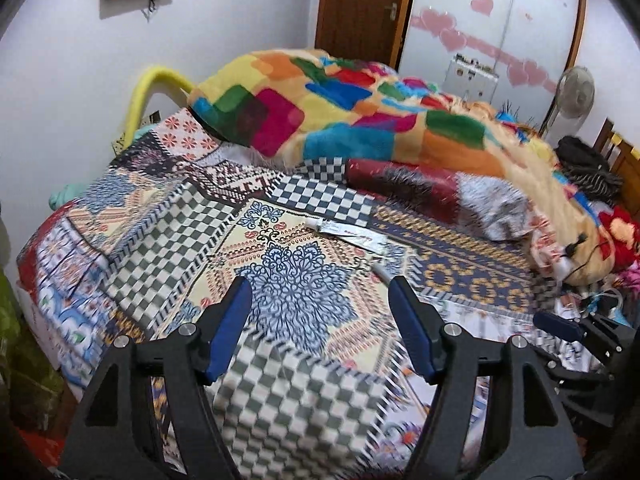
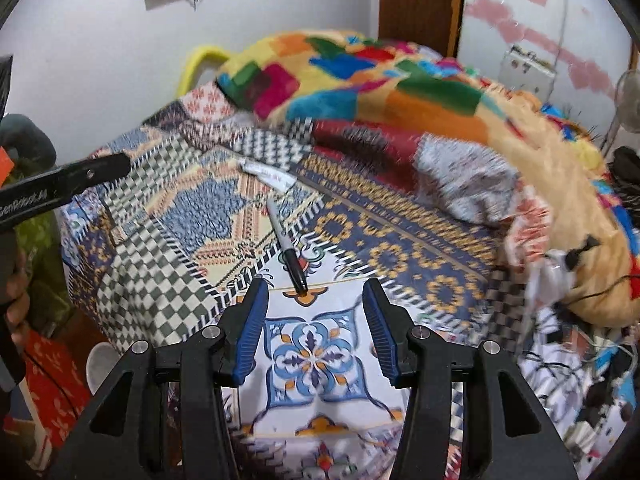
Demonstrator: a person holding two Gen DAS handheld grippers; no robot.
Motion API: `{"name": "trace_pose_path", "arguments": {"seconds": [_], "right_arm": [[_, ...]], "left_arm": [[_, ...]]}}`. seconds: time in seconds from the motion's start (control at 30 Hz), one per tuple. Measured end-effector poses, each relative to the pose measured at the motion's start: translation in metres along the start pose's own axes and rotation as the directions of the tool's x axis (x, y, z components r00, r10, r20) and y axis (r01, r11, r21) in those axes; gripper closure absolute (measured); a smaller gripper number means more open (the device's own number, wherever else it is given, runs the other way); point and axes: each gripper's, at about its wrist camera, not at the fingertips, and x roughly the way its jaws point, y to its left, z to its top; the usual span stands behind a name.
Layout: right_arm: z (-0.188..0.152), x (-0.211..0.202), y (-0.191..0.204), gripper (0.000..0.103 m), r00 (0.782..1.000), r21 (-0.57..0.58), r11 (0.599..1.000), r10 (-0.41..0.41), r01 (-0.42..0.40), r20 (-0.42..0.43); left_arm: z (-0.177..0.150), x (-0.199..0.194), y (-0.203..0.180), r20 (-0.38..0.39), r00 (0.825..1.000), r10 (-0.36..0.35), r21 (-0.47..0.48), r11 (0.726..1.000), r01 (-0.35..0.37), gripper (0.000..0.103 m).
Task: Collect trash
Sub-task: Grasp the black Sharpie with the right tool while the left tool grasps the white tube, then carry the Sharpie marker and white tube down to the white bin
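Note:
A white squeezed tube (image 1: 348, 233) (image 2: 267, 173) lies flat on the patterned bed cover (image 1: 160, 240). Nearer to me lies a grey pen with a black cap (image 2: 286, 246); in the left wrist view only its pale end (image 1: 382, 270) shows beside my right finger. My left gripper (image 1: 318, 294) hovers over the cover short of the tube, open and holding nothing. My right gripper (image 2: 316, 286) is open and bare, its fingertips just short of the pen's black cap. The left gripper's finger (image 2: 80, 180) reaches in from the left of the right wrist view.
A bright patchwork blanket (image 1: 340, 112) is heaped across the back of the bed, with a red and grey cloth (image 2: 440, 160) under it. Crumpled white wrapping (image 2: 554, 270), cables and small clutter (image 2: 580, 360) crowd the right side. A wall is left; a wardrobe (image 1: 500, 20) and fan (image 1: 576, 92) stand behind.

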Motion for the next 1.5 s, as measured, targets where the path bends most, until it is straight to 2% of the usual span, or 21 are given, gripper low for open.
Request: {"name": "trace_pose_path", "arguments": {"seconds": [0.1, 0.23, 0.4, 0.47, 0.5, 0.53, 0.57, 0.63, 0.7, 0.73, 0.77, 0.87, 0.93, 1.03, 1.1, 1.3, 1.5], "right_arm": [[0.002, 0.030, -0.001, 0.058, 1.000, -0.002, 1.000, 0.003, -0.003, -0.025], [0.007, 0.063, 0.005, 0.058, 0.999, -0.028, 0.999, 0.016, -0.017, -0.033], [0.016, 0.086, 0.014, 0.058, 0.998, -0.082, 0.995, 0.048, -0.051, -0.030], [0.018, 0.093, 0.018, 0.061, 0.999, -0.102, 0.994, 0.040, -0.042, -0.023], [0.017, 0.096, 0.019, 0.067, 0.999, -0.111, 0.993, 0.041, -0.044, -0.027], [0.017, 0.098, 0.019, 0.078, 0.999, -0.116, 0.992, 0.039, -0.042, -0.027], [0.016, 0.100, 0.020, 0.083, 0.999, -0.117, 0.992, 0.036, -0.039, -0.026], [0.013, 0.099, 0.018, 0.084, 0.999, -0.116, 0.992, 0.045, -0.046, -0.011], [0.011, 0.098, 0.016, 0.084, 0.999, -0.111, 0.992, 0.055, -0.055, -0.002], [0.011, 0.099, 0.017, 0.084, 0.998, -0.113, 0.992, 0.056, -0.056, 0.000], [0.010, 0.099, 0.018, 0.084, 0.999, -0.117, 0.992, 0.054, -0.053, 0.005], [0.010, 0.100, 0.021, 0.091, 1.000, -0.131, 0.991, 0.021, -0.019, 0.016], [0.010, 0.100, 0.020, 0.092, 1.000, -0.114, 0.993, 0.021, -0.019, 0.013], [0.012, 0.100, 0.017, 0.092, 1.000, -0.074, 0.997, 0.029, -0.029, -0.005], [0.013, 0.096, 0.017, 0.092, 1.000, -0.060, 0.998, 0.022, -0.023, -0.008], [0.017, 0.064, 0.017, 0.092, 1.000, -0.028, 1.000, 0.014, -0.013, 0.014], [0.025, 0.013, 0.026, 0.092, 0.998, -0.014, 1.000, 0.011, -0.010, 0.062]], "left_arm": [[0.008, 0.037, 0.006, -0.042, 0.999, -0.014, -0.001, 1.000, 0.014, 0.033], [0.018, 0.079, 0.013, -0.060, 0.998, -0.012, -0.012, 1.000, 0.011, 0.033], [0.031, 0.124, 0.011, -0.071, 0.997, -0.015, 0.038, 0.999, 0.017, 0.033], [0.036, 0.142, 0.012, -0.070, 0.998, 0.000, 0.046, 0.999, 0.004, 0.033], [0.039, 0.148, 0.013, -0.073, 0.997, -0.001, 0.042, 0.999, 0.004, 0.034], [0.040, 0.154, 0.014, -0.078, 0.997, -0.007, 0.035, 0.999, 0.010, 0.036], [0.042, 0.159, 0.016, -0.080, 0.997, -0.018, 0.028, 0.999, 0.020, 0.038], [0.044, 0.168, 0.017, -0.087, 0.996, -0.032, 0.028, 0.999, 0.035, 0.044], [0.043, 0.175, 0.016, -0.095, 0.995, -0.038, 0.044, 0.998, 0.042, 0.058], [0.043, 0.177, 0.015, -0.098, 0.994, -0.044, 0.048, 0.998, 0.049, 0.060], [0.043, 0.177, 0.015, -0.090, 0.995, -0.052, 0.045, 0.997, 0.057, 0.061], [0.043, 0.179, 0.014, -0.089, 0.992, -0.084, 0.033, 0.996, 0.087, 0.074], [0.043, 0.177, 0.014, -0.083, 0.994, -0.070, 0.032, 0.997, 0.073, 0.081], [0.041, 0.173, 0.016, -0.121, 0.987, -0.106, 0.003, 0.994, 0.107, 0.081], [0.039, 0.163, 0.016, -0.122, 0.988, -0.098, 0.001, 0.995, 0.099, 0.081], [0.034, 0.104, 0.014, -0.072, 0.993, -0.089, 0.020, 0.996, 0.090, 0.081], [0.031, 0.024, 0.013, 0.004, 1.000, -0.026, 0.076, 0.997, 0.026, 0.081]]}}
